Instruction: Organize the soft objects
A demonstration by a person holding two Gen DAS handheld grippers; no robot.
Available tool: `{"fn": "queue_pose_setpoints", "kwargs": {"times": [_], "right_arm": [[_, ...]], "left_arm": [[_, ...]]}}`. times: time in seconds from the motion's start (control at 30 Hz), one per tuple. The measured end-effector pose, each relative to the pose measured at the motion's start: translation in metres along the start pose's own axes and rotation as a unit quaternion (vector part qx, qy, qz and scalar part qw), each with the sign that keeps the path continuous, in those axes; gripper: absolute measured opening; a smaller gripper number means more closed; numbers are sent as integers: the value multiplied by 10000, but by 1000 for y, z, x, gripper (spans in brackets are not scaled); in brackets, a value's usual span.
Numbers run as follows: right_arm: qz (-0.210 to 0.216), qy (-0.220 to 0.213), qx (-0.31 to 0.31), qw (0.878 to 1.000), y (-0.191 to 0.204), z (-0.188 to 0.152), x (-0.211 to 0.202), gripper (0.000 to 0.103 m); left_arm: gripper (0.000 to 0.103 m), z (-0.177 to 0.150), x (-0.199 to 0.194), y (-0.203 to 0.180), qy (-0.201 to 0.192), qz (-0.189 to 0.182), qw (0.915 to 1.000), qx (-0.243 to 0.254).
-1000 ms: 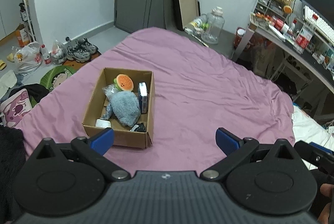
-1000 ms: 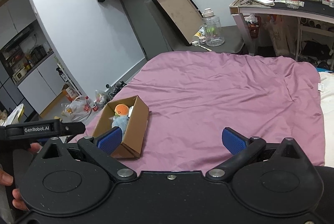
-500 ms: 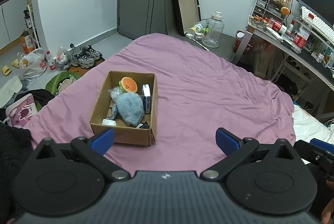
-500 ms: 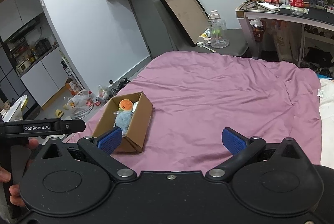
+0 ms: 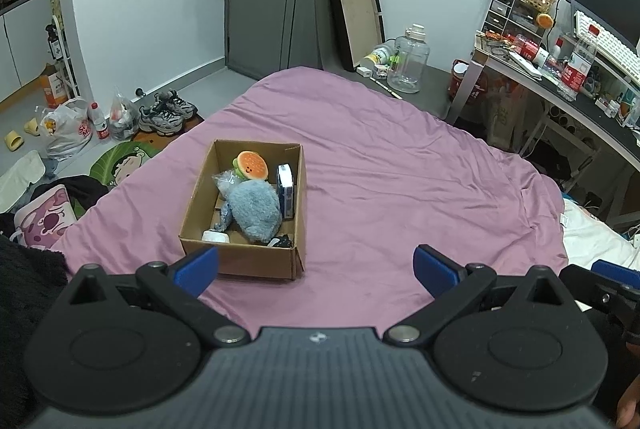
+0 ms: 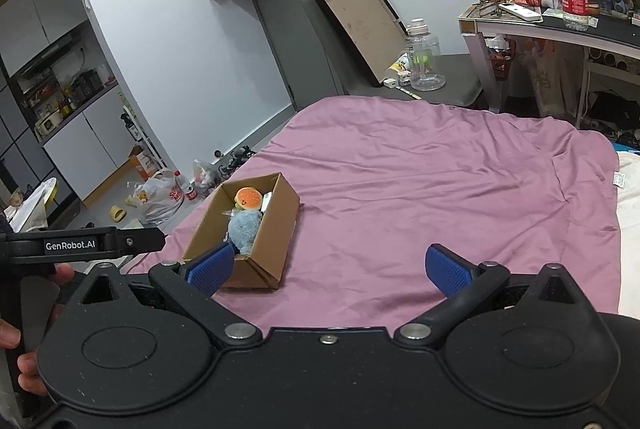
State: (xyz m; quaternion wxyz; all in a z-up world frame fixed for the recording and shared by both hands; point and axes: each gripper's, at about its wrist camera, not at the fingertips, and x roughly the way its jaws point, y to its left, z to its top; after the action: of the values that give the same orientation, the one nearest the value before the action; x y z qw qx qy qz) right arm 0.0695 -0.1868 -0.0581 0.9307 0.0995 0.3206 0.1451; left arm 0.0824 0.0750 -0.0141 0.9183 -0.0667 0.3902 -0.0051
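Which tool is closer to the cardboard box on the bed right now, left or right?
Left. The left tool sits just in front of the cardboard box, one finger by its near wall. The right tool is farther to the box's right, seeing it at an angle.

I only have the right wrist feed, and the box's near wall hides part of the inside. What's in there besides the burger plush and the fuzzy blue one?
Observer: A blue-and-white carton stands against one side wall of the cardboard box, beside the blue plush.
Operator: Anything at the near end?
Observer: A small white object in one near corner, something small and black in the other.
Operator: Left gripper's state?
Observer: The left gripper is open, empty, short of the box.
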Motion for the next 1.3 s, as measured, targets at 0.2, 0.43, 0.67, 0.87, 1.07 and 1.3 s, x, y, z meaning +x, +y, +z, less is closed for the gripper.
{"fn": "queue_pose_setpoints", "kwargs": {"times": [0.2,0.43,0.67,0.87,1.07,1.3], "right_arm": [[3,-2,5,10000,0,0,0,103],[3,10,-11,10000,1,0,-1,103],[19,34,-25,10000,3,-1,-1,103],[29,46,-29,10000,2,-2,-1,103],[6,57,-15,10000,3,-2,0,103],[8,74,-5,10000,1,-2,2,103]], "left_arm": [[103,0,0,1,3,-2,10000,10],[103,0,-3,4,-1,2,10000,18],[103,1,-2,8,12,11,10000,6],[103,1,-2,8,26,-2,10000,35],[103,1,-1,7,27,0,10000,41],[103,-1,-1,6,27,-9,10000,56]]}}
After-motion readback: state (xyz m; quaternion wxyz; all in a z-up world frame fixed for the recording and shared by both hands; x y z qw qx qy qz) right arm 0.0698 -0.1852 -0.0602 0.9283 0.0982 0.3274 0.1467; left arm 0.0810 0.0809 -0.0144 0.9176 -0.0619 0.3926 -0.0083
